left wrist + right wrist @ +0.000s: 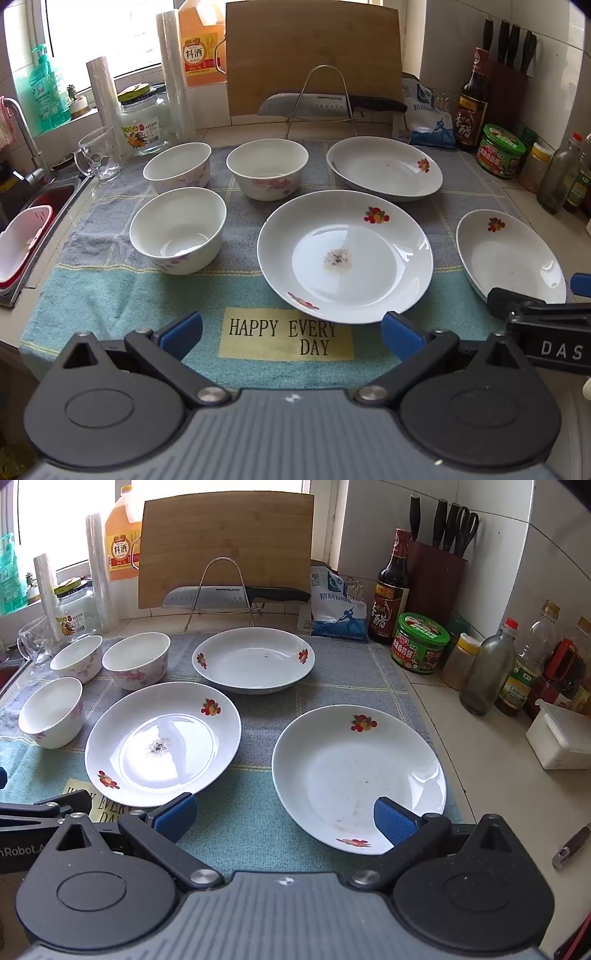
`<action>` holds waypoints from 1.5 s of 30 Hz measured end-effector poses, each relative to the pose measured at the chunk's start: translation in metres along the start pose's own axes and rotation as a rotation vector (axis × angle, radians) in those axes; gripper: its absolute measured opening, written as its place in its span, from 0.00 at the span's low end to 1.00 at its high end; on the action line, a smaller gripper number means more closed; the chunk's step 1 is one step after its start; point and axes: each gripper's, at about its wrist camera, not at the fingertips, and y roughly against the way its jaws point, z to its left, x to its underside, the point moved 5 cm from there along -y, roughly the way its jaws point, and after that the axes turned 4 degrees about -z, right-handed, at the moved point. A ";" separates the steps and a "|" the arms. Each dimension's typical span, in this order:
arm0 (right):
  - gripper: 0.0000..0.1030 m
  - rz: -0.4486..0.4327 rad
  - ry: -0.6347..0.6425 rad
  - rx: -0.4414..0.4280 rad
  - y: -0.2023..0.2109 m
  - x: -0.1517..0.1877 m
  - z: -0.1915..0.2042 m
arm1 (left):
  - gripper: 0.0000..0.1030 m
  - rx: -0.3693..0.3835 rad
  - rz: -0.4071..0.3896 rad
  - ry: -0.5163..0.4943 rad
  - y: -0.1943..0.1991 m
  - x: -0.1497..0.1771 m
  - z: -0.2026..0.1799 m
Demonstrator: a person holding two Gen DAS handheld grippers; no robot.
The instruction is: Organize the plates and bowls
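Observation:
Three white bowls with pink flowers stand on a grey-and-teal cloth [110, 288]: a near bowl [178, 229], a far left bowl [178, 167] and a far middle bowl [267, 168]. Three white fruit-print plates lie to their right: a middle plate [345, 254] with a dark speck, a far plate [384, 168] and a right plate [358, 775]. My left gripper [291, 332] is open above the cloth's front edge, nothing between its blue pads. My right gripper [284, 818] is open too, its right pad over the right plate's near rim.
A wooden cutting board [314, 59] leans at the back behind a wire rack [323, 99] and a knife [325, 105]. Sauce bottles [393, 587], jars and a knife block [437, 579] crowd the right side. A sink [33, 221], glass mug [98, 157] and jar sit left.

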 end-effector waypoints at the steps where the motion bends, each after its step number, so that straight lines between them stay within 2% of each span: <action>1: 1.00 0.000 0.003 -0.001 0.000 0.001 0.000 | 0.99 0.005 -0.003 0.009 0.000 0.000 0.000; 45: 1.00 -0.013 0.004 0.003 0.004 -0.005 0.001 | 0.99 -0.001 -0.011 0.003 0.004 -0.004 0.000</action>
